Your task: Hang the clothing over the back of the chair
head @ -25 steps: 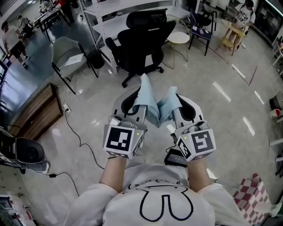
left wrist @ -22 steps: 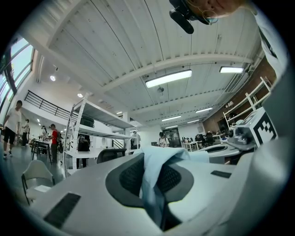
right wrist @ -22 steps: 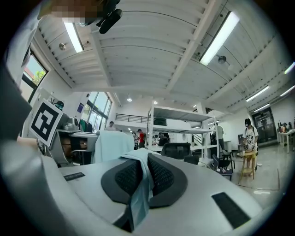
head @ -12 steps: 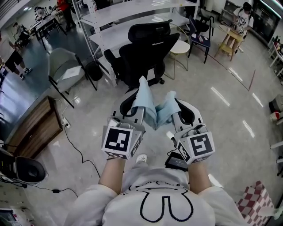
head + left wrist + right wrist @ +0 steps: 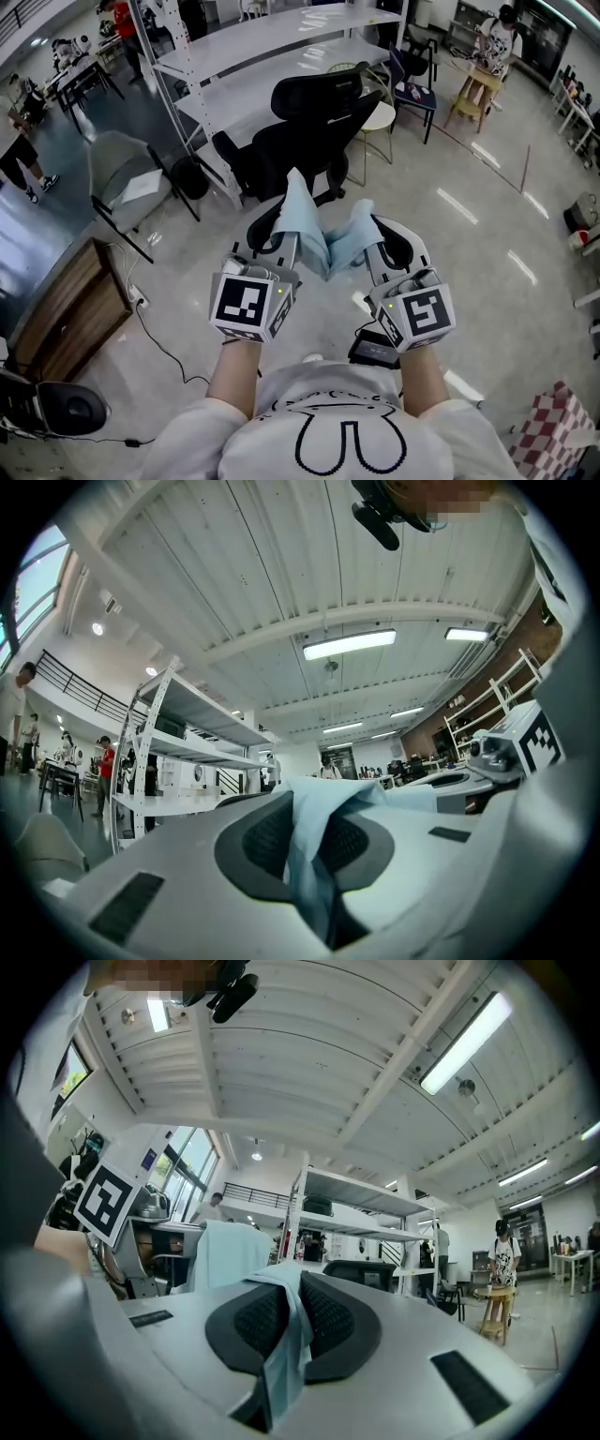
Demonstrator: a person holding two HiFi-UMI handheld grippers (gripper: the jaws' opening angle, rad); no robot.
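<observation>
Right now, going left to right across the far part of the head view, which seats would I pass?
Grey chair → black office chair → dark blue chair → wooden stool.

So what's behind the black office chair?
A white shelf rack stands behind the black office chair, with a round stool at its right in the head view. The chair's back covers the rack's lower part and the floor there.
</observation>
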